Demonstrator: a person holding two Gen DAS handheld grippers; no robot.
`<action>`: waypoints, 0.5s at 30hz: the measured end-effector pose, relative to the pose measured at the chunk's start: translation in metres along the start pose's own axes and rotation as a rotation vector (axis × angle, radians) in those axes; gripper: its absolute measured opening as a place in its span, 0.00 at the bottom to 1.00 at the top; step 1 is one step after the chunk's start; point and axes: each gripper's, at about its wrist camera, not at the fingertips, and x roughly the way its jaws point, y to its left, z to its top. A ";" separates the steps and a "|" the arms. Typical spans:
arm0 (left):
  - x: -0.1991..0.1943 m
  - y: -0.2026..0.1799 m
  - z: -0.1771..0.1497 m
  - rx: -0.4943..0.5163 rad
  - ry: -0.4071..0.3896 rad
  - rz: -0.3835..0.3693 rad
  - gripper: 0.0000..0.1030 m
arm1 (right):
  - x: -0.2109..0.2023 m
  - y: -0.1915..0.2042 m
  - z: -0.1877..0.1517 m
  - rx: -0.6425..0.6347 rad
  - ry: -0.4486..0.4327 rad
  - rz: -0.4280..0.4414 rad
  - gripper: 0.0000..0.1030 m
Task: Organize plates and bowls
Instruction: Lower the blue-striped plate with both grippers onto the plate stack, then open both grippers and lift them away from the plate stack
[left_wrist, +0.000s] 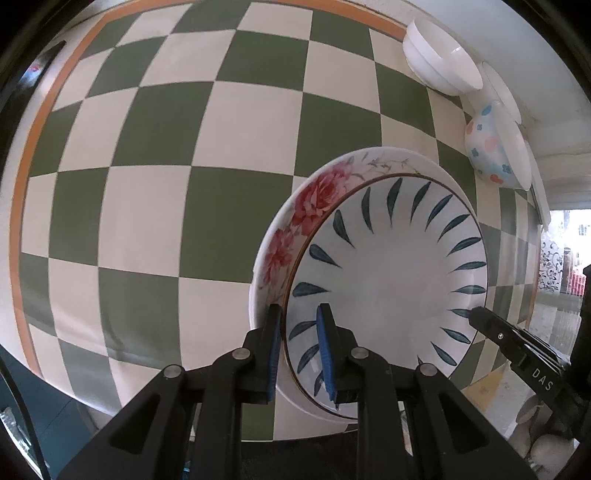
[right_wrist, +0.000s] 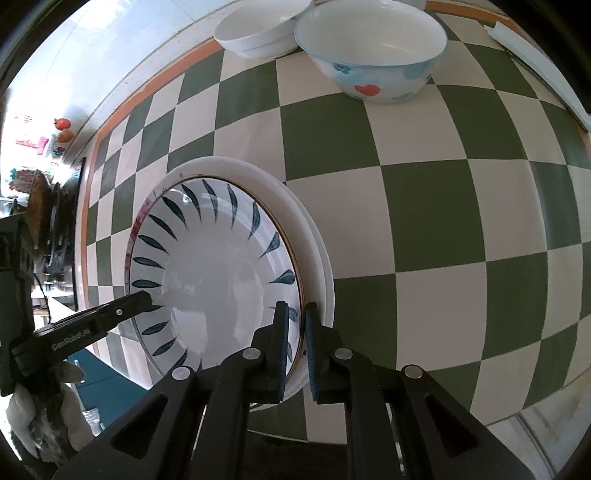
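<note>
Here, closest to me, my left tongs (left_wrist: 301, 354) straddle the near rim of the leaf-patterned plate (left_wrist: 388, 288), one blue ribbed pad outside the rim and one inside on the glazed slope. The pads look pinched on that rim, though a thin slit of light shows beside the outer one. Across the same plate, my right tongs (right_wrist: 295, 349) sit over the opposite rim in the same way, black angular fingers with blue pads on either side of the brown-edged lip. Whether those pads press the rim or only bracket it I cannot tell.

The leaf-patterned plate is round, glossy and shallow, white in the well with dark blue-green teardrop strokes fanning around the slope. It lies on top of a wider plate with red peony blooms (left_wrist: 306, 206), whose rim sticks out as a crescent on one side; in the right wrist view that lower rim reads as plain smooth white.

Both rest on the worktop (left_wrist: 155, 206), covered in a flat matt cloth of green and cream squares with an orange border stripe.

Farther back, near the border, stands a deep round bowl with blue flowers and red hearts (right_wrist: 373, 59), thin blue line on its lip. Just beside it, touching or nearly so, are plain white bowls (right_wrist: 258, 33) nested together.
</note>
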 end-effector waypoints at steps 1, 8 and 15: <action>-0.001 -0.001 0.000 0.004 -0.002 0.005 0.17 | -0.001 0.002 -0.001 -0.002 -0.005 -0.012 0.12; -0.011 -0.012 -0.003 0.038 -0.046 0.063 0.17 | -0.013 0.012 -0.007 -0.034 -0.026 -0.042 0.12; -0.040 -0.022 -0.020 0.089 -0.121 0.082 0.31 | -0.032 0.026 -0.023 -0.068 -0.053 -0.066 0.43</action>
